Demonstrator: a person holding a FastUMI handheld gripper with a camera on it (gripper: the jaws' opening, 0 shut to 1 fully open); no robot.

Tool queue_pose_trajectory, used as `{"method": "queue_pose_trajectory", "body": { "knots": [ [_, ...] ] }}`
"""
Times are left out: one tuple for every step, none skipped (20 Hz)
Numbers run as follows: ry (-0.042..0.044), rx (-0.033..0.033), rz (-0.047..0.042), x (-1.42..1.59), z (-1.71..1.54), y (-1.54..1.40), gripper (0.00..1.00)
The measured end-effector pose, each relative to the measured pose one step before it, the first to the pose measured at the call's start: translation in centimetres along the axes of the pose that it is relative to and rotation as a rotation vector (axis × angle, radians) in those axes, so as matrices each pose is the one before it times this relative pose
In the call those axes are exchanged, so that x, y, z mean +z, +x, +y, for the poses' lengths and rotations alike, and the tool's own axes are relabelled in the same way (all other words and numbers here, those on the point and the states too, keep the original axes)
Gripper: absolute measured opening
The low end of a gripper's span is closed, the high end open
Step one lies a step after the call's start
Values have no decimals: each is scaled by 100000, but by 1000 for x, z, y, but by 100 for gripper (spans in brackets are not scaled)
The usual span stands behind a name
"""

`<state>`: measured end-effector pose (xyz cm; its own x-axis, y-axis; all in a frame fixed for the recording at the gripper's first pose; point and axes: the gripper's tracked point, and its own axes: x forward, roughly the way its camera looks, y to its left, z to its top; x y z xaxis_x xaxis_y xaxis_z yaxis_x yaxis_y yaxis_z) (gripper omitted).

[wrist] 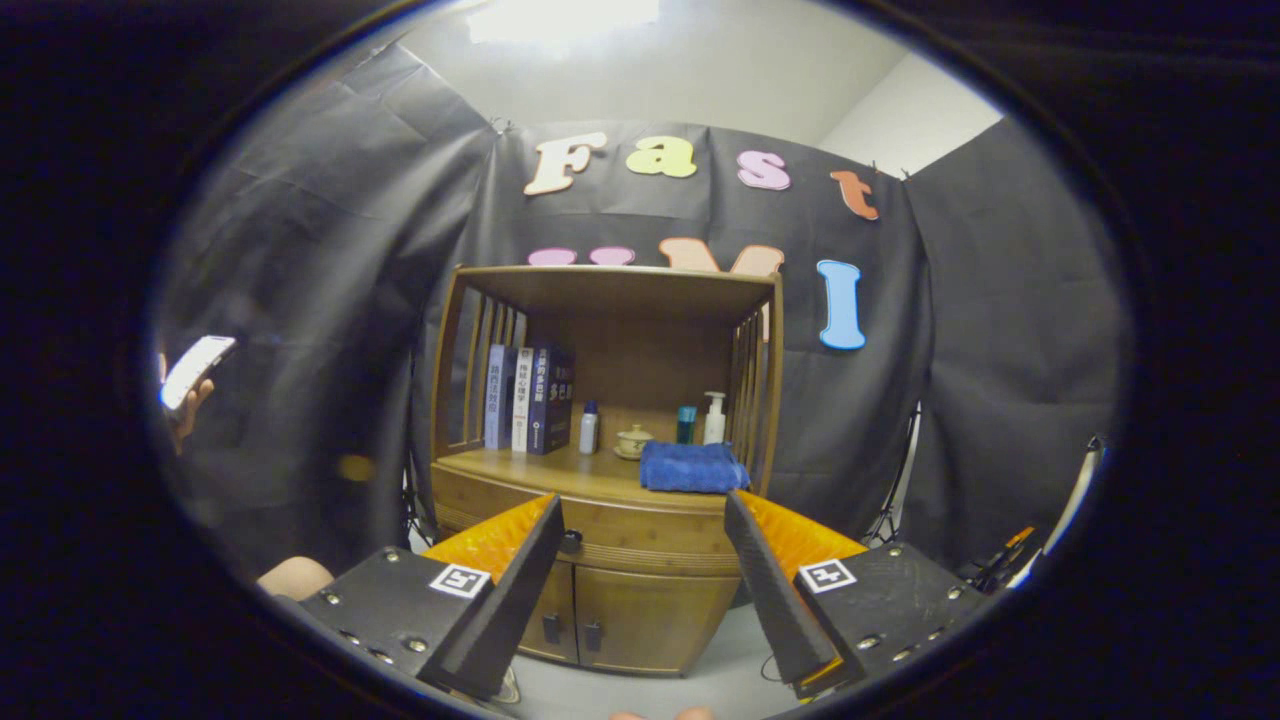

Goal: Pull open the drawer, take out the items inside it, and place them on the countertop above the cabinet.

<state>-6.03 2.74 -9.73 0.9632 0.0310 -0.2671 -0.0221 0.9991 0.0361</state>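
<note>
Cabinet (610,560) wood, smooth with a soft sheen, grain visible; drawer (640,535) front same wood, small dark knob (571,541), material unclear. Countertop (560,470) same polished wood. Towel (693,467) folded cloth, fluffy, matt. Books (527,398) with glossy paper spines. Pump bottle (714,420) smooth plastic. Small cup (634,440) looks glazed ceramic. Gripper (645,530) spread wide apart, finger (525,570) faces ribbed, bodies matt plastic with shiny metal screws.

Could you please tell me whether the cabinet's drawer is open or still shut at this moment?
Shut. The drawer front sits flush with the cabinet, its knob untouched. The open gripper is short of it, holding nothing.
</note>
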Motion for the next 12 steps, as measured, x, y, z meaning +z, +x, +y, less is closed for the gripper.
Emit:
{"method": "queue_pose_trajectory", "body": {
  "knots": [
    [270, 627, 886, -609, 397, 767, 97],
    [699, 606, 927, -562, 481, 935, 97],
    [810, 77, 691, -667, 419, 1041, 97],
    [755, 891, 993, -662, 690, 1182, 97],
    [934, 1625, 792, -812, 1060, 1293, 97],
    [497, 512, 1201, -801, 772, 1493, 96],
    [-206, 422, 1471, -1059, 627, 1499, 97],
    [-695, 270, 1179, -901, 762, 1562, 97],
    [-549, 864, 890, -985, 889, 1711, 97],
    [-358, 698, 612, -728, 713, 1654, 97],
    [-1079, -663, 750, -975, 396, 1719, 97],
    [-2130, -2668, 1469, -995, -206, 1541, 97]
  ]
}}
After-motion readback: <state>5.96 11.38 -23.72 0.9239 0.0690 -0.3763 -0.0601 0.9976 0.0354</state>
